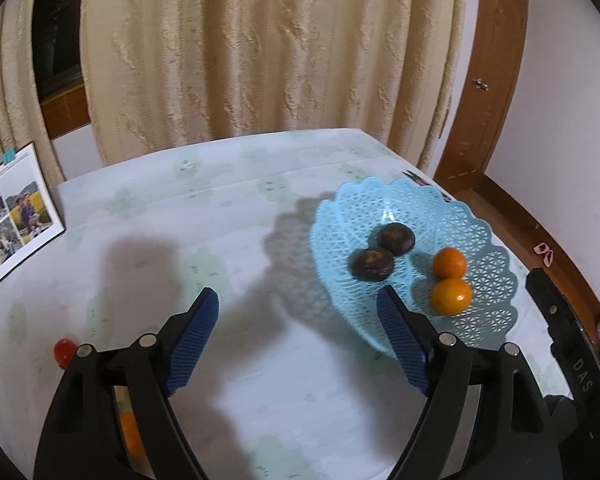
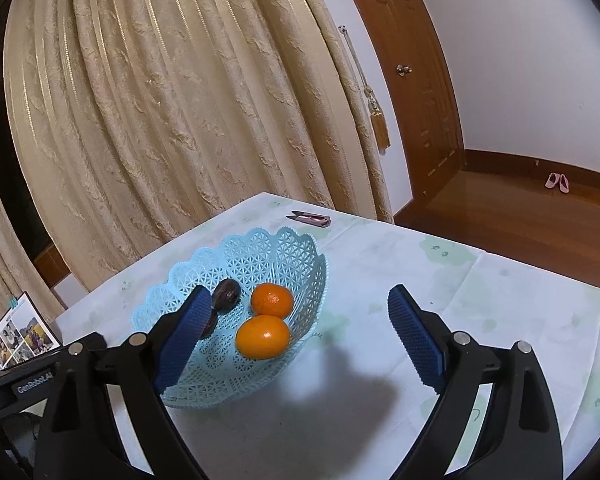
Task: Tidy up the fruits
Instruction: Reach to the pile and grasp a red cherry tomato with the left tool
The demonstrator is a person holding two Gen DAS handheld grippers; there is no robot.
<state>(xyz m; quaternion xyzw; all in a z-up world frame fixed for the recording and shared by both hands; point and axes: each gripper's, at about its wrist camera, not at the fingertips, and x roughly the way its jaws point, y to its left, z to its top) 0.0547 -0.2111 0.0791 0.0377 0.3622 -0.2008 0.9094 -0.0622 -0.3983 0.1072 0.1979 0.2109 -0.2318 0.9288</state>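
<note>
Fruit sorting: table [image 1: 260, 360] with blue basket [image 1: 480, 240], both claws wide open and empty.
The basket holds two oranges [image 1: 451, 297] touching at its 4 o'clock side and two dark round fruits [image 1: 373, 265] touching near centre. Left claw [image 1: 298, 304] hangs at the basket's 8 o'clock; right claw [image 2: 300, 304] over its 4 o'clock rim. A small red fruit [image 1: 64, 351] lies at the table's 8 o'clock, well apart.

Home living room, cream curtains [image 2: 172, 120] over window, wooden door [image 2: 416, 80], pink slippers [image 2: 557, 181] on wood floor, cloth-covered table [image 1: 220, 208], family photo print [image 1: 12, 216], blue fruit basket [image 2: 284, 256]
</note>
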